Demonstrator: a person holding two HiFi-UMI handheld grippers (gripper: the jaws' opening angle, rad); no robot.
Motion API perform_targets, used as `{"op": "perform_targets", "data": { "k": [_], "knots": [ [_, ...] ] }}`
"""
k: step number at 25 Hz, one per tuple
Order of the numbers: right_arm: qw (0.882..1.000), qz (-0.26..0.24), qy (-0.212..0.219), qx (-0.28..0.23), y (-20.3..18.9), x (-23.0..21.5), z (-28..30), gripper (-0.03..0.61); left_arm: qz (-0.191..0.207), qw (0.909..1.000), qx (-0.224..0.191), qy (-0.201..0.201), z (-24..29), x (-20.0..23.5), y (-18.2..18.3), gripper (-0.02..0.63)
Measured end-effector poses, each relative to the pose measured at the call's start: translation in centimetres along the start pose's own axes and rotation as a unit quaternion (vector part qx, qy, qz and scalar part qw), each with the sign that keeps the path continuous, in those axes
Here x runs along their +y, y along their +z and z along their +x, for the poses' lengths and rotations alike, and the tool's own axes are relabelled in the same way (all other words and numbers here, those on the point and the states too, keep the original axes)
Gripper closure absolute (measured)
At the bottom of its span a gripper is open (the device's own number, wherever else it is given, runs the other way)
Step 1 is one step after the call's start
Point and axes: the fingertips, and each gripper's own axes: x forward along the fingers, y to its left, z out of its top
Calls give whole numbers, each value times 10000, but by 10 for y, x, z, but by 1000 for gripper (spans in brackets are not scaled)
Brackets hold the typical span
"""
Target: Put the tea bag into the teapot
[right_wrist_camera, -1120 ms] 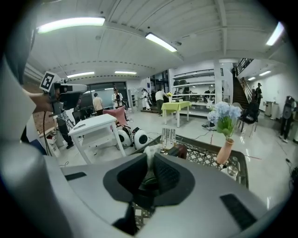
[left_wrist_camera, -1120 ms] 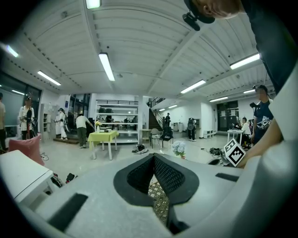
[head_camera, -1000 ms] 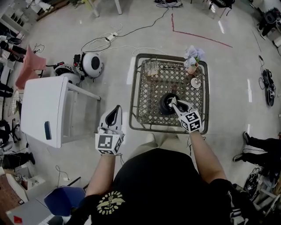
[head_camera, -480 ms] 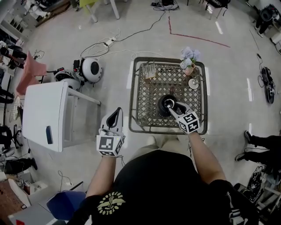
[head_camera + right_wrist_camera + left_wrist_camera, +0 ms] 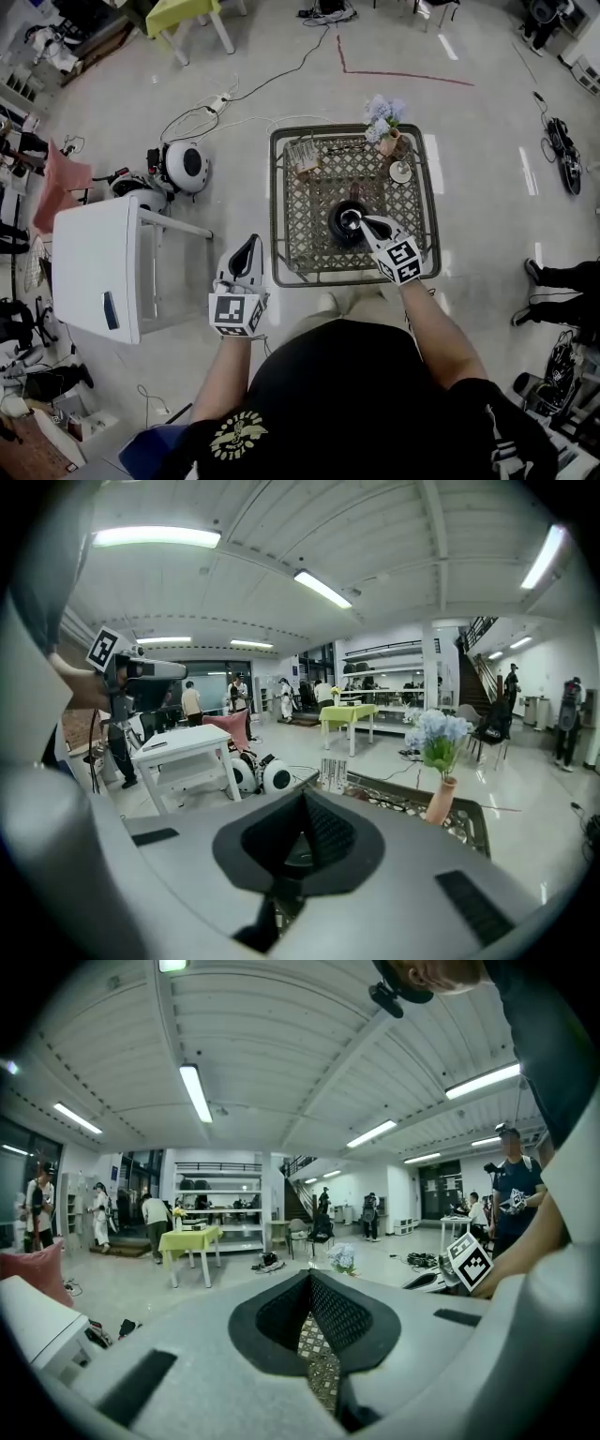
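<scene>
A black teapot point(image 5: 343, 223) stands on the lattice table point(image 5: 309, 253), near its front edge. A pale spot shows in its mouth; I cannot tell whether that is the tea bag. My right gripper point(image 5: 365, 224) hovers at the pot's right rim. Its jaws have just closed and now stand shut with nothing visible between them. In the right gripper view the pot's rim point(image 5: 298, 847) shows below the right gripper point(image 5: 302, 801). My left gripper point(image 5: 249, 241) is off the table's left side over the floor, and it looks shut and empty. In the left gripper view the left gripper point(image 5: 309, 1281) points toward the table.
A vase of pale flowers point(image 5: 383, 120), a small white dish point(image 5: 400, 172) and a rack of packets point(image 5: 303, 155) stand at the table's far edge. A white table point(image 5: 94, 267) and round white machines point(image 5: 184, 165) are to the left. Cables cross the floor, and a person's legs point(image 5: 562, 279) are at the right.
The right gripper has drawn back a little from over the teapot's mouth to its right rim and risen slightly. The left gripper has drifted a little beside the table.
</scene>
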Motion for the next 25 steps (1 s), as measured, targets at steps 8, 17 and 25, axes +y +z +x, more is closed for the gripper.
{"op": "perform_targets", "data": {
  "k": [8,17,25],
  "knots": [
    [9980,51,-581,-246,19,-35,-35,569,-16,9999,-112,-91,6,5,4,618],
    [9915,82,-1132,-636,48,-52,-93,569,-21,9993,-307,-217,19,8,14,618],
    [9814,10,-1623,-1029,84,-60,-149,569,-45,9983,-457,-364,32,2,32,618]
  ]
}}
